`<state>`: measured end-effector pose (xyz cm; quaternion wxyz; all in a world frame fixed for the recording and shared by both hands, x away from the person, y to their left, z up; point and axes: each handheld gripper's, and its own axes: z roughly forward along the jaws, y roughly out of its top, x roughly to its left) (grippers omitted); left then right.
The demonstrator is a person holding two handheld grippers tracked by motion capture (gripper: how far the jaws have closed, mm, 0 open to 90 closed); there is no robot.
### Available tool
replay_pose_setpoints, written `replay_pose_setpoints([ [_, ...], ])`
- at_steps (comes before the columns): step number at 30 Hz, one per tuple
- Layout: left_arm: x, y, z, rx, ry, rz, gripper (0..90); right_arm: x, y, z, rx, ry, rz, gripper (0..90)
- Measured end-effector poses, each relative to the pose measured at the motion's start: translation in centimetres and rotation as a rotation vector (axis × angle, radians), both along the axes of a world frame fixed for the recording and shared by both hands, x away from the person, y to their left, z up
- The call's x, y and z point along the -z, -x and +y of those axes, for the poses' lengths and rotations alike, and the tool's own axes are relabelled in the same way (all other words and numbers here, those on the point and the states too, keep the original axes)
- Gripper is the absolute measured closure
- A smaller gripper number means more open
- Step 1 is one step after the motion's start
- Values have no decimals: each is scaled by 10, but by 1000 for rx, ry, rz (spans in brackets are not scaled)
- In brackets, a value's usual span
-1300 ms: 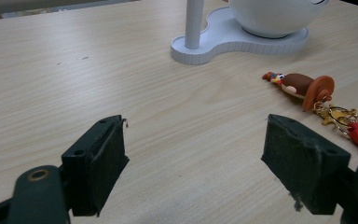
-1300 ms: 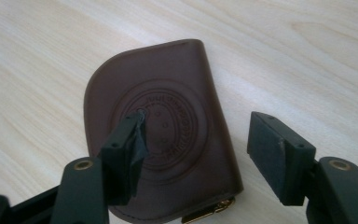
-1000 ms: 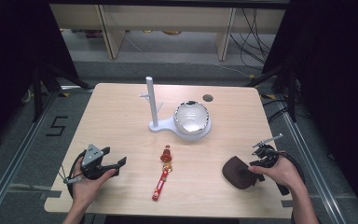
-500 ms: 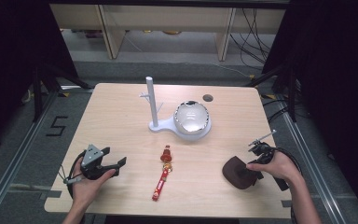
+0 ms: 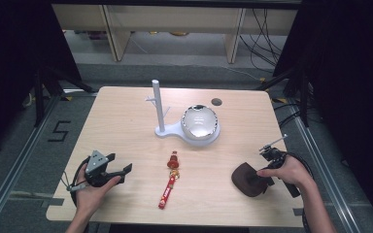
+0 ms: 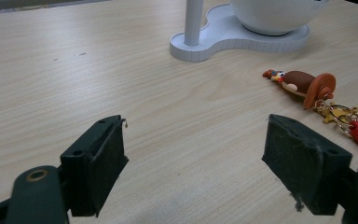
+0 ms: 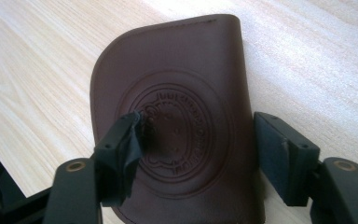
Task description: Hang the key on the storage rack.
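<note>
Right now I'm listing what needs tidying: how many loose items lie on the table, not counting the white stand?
2: a keychain near the front centre, and a brown leather pouch under the right claw.

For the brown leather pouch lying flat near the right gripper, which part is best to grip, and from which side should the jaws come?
Judging by its pose, grip the brown leather pouch across its two long, nearly straight sides, about at the embossed round stamp. Come from above, as the right gripper stands now: its open jaws are spread over the pouch's width. The pouch lies flat on the table, so the jaws probably must press down to catch the thin edges.

Black grippers [image 5: 108,171], felt-padded jaws, brass-ringed screw holes, grey plate.
</note>
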<state>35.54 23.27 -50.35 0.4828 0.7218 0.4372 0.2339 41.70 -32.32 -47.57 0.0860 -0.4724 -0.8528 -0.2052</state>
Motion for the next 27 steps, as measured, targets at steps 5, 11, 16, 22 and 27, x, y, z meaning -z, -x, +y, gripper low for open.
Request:
replay_pose_setpoints([
  [5,0,0,0,1,3,0,193,-11,6,2,12,54,-61,506],
  [11,0,0,0,1,6,2,194,-25,14,5,4,44,-122,607],
  [16,0,0,1,-2,5,4,195,-39,25,12,-30,64,-204,663],
  [22,0,0,1,-7,4,6,197,-48,36,20,-28,92,-270,689],
  [27,0,0,2,-3,8,2,198,-54,42,22,34,128,-327,691],
])
